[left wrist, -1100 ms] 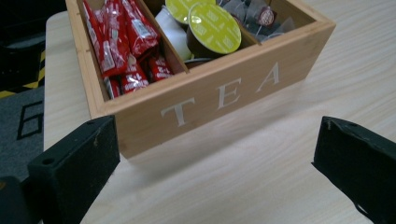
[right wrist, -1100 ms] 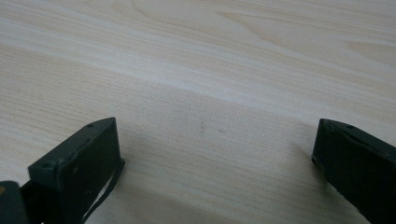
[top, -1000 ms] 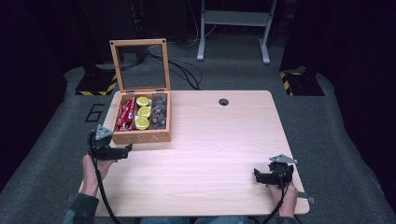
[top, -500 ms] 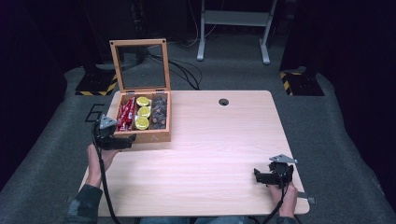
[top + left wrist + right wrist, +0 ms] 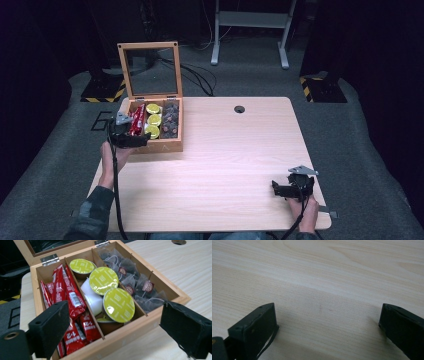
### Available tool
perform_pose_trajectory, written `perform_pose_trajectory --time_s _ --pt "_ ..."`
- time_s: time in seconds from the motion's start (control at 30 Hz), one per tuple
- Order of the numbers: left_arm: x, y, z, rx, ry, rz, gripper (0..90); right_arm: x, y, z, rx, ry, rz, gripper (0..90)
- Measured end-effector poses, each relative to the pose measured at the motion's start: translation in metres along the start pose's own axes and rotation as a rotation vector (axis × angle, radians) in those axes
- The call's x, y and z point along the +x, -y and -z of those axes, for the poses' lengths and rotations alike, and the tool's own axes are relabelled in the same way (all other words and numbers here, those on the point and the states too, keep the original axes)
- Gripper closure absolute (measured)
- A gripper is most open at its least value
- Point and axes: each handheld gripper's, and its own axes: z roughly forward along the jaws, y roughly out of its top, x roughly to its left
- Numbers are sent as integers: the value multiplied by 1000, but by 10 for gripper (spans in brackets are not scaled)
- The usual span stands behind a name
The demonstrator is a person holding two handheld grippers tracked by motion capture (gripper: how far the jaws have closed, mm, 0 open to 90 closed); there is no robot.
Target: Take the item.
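Left tool (image 5: pixel 142 140) hangs at the box's (image 5: pixel 165 146) near-left corner, jaws apart and just closing, nothing between them. Your right tool (image 5: pixel 276 187), far from the box, gapes empty.

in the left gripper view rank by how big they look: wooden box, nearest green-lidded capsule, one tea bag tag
1. wooden box, spans most of the frame.
2. nearest green-lidded capsule.
3. tea bag tag, smallest.
The tag lies a little farther from the camera, but the gap in size is plain.
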Motion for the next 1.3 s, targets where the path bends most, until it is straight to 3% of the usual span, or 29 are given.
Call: perform_pose_trajectory --time_s 0.2,0.3,0.33,0.53,0.8,1.3 --pt "6 -7 -12 10 19 19 118 0 0 0 -1 0 0 9" --pt "6 -8 -18 25 10 1 137 0 0 0 -1 -1 0 9" --pt "5 -8 -25 48 20 0 139 0 0 0 -1 -1 0 9" --pt "3 -8 -40 73 31 -20 154 0 0 0 0 -1 0 9" --pt "5 -6 -52 109 51 -15 296 0 0 0 -3 -2 -3 9" --pt "2 4 -70 180 72 -30 439 0 0 0 -3 -2 -2 10"
